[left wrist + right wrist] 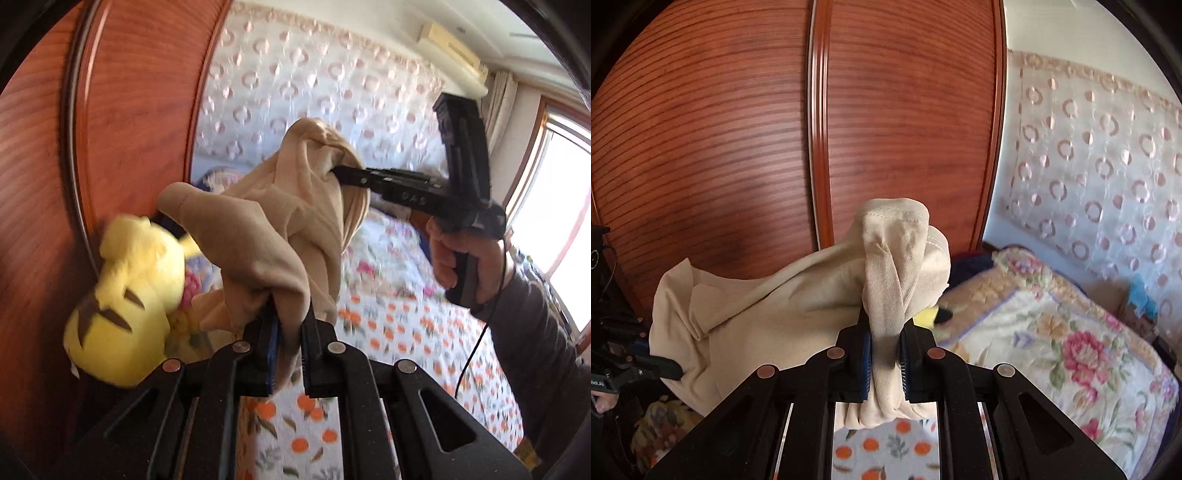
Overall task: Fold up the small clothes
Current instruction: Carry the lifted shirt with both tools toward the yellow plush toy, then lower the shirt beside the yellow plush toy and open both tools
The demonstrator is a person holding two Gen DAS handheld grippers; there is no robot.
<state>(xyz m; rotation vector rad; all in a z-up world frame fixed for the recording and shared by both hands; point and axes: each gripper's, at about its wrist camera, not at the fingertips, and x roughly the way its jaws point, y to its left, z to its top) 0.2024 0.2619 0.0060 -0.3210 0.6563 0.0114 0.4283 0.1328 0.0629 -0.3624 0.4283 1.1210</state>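
A small beige garment [266,229] hangs bunched in the air between both grippers, above the bed. My left gripper [290,325] is shut on one bunched end of it. My right gripper [886,332] is shut on the other end [897,266], which sticks up past the fingertips. In the left wrist view the right gripper [343,173] reaches in from the right, held by a hand, its tips buried in the cloth. In the right wrist view the left gripper [665,369] shows at the left edge, holding the garment's far end.
A bedsheet [406,332] with orange fruit print lies below. A yellow plush toy [125,295] leans on the red-brown wooden headboard [738,147]. A floral blanket [1071,354] lies at the right. A lace curtain [314,92] hangs behind, and a window [554,221] is at the far right.
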